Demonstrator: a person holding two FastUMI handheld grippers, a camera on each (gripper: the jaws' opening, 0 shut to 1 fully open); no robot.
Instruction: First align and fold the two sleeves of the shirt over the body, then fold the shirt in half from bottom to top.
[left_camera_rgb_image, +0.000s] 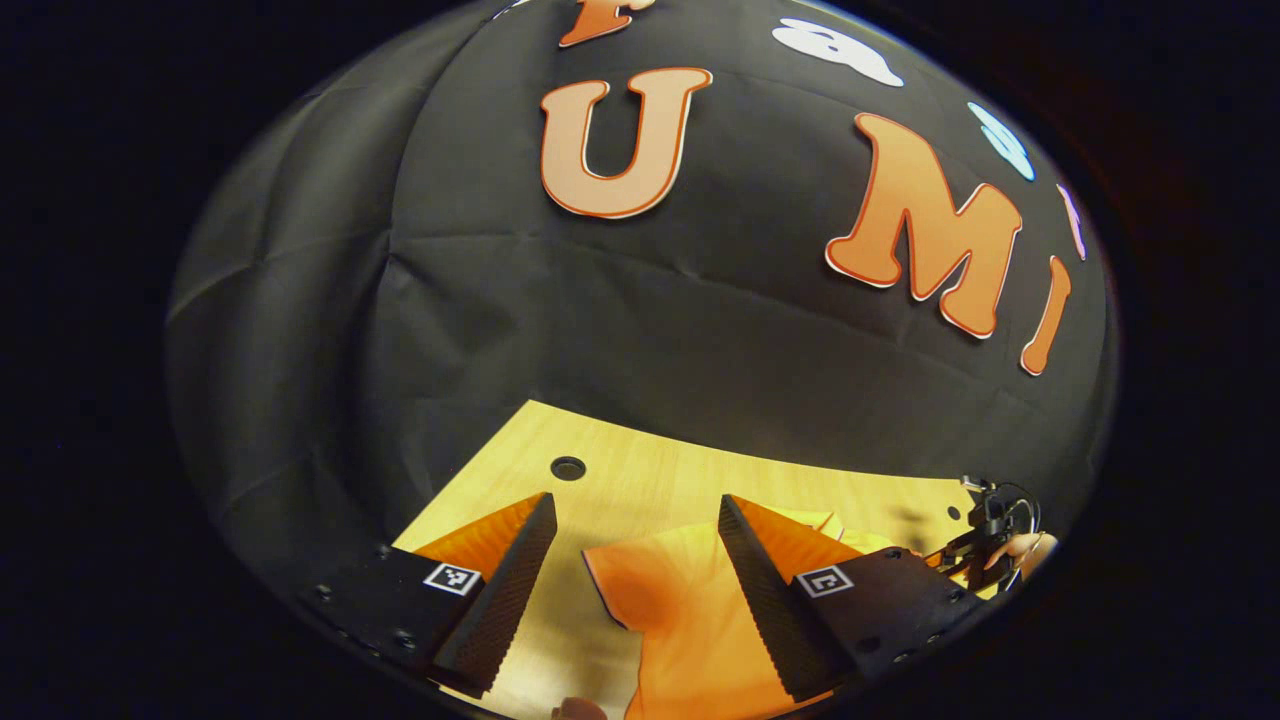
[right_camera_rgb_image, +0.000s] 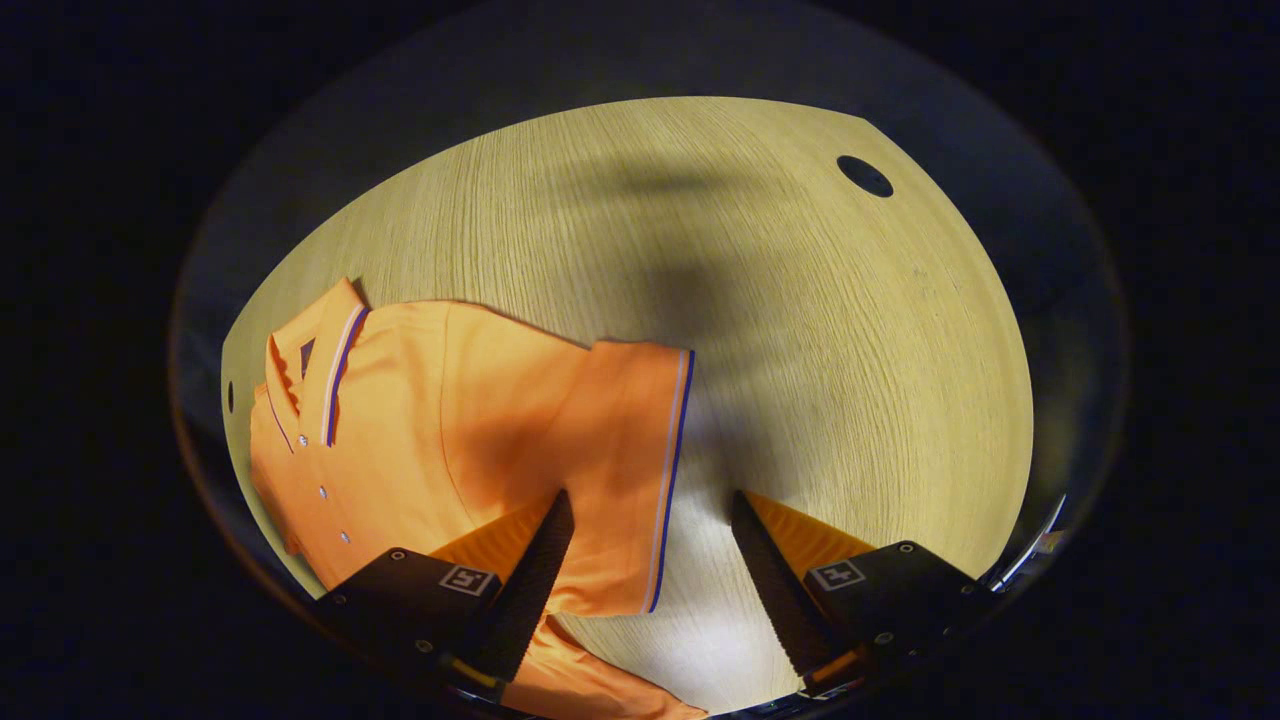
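From where I sit, the orange polo shirt (right_camera_rgb_image: 450, 440) lies flat on the wooden table (right_camera_rgb_image: 800, 330), collar (right_camera_rgb_image: 320, 370) toward the left of the right gripper view and buttons up the placket. One short sleeve (right_camera_rgb_image: 630, 470), with its striped cuff, spreads out sideways from the body, so I judge that this sleeve is not yet folded over. In the left gripper view I see another part of the shirt (left_camera_rgb_image: 690, 610) lying between the fingers, with an edge or corner of cloth on the bare wood, but I cannot tell which part of the garment it is or whether that side has been folded. My reading is that the task is at its start: both sleeve folds and the bottom-to-top fold are left to do. The right gripper (right_camera_rgb_image: 650, 560) hangs over the sleeve with its jaws spread wide, gripping nothing; the cuff lies between the fingers, below them. The left gripper (left_camera_rgb_image: 635, 570) is likewise spread apart over the cloth and has no hold on it. At the right edge of the left gripper view I can make out the other gripper, with a hand on it, near the table. As for containers, I see none on the table; there are two round holes (right_camera_rgb_image: 865, 175) in the tabletop, and nothing sits in them.
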